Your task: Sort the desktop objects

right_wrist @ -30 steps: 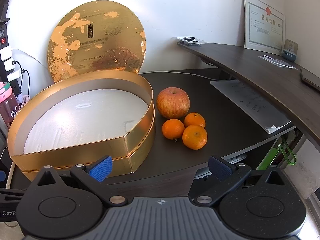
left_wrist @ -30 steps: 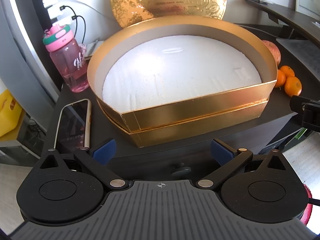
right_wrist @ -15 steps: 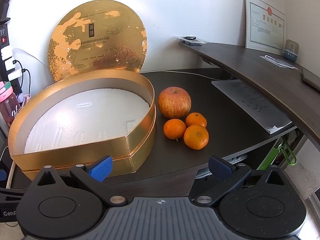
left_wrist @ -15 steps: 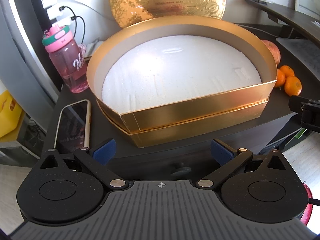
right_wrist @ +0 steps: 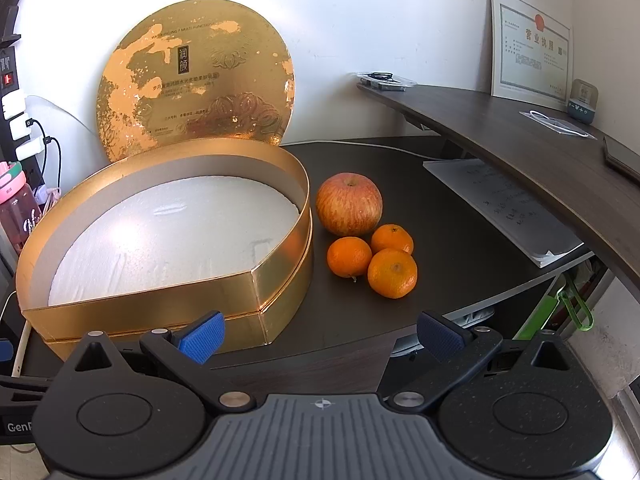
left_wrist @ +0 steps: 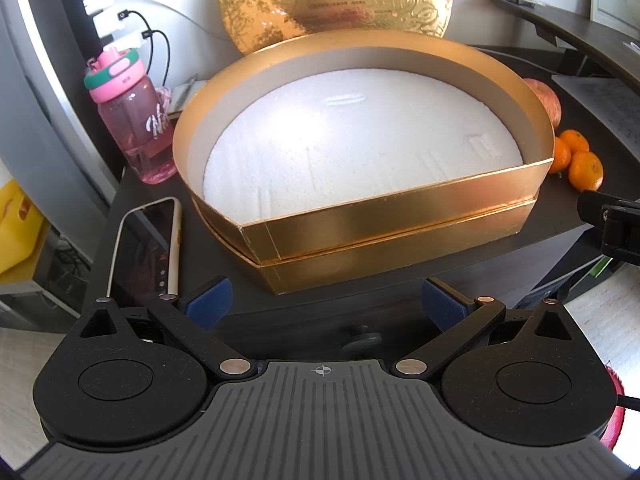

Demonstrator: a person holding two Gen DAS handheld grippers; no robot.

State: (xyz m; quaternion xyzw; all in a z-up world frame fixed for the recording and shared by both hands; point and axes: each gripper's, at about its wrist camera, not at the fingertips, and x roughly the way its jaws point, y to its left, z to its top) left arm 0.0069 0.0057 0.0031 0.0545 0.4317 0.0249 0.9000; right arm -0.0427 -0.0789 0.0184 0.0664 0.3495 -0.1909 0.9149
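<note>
- Dark desk stood against a white wall; a raised shelf ran along its right edge.
- One gold box, open, white foam inside, filled the left half of the desk, up to the front edge.
- One gold lid leaned upright on the wall behind the box.
- One apple and three oranges clustered just beside the box's right wall, oranges nearer the front edge.
- One phone and one pink bottle sat at the left edge.
- One paper stack lay under the shelf.
- Bare desk showed behind and right of the fruit.
- Left gripper and right gripper both hung off the front edge, jaws spread, holding nothing.
</note>
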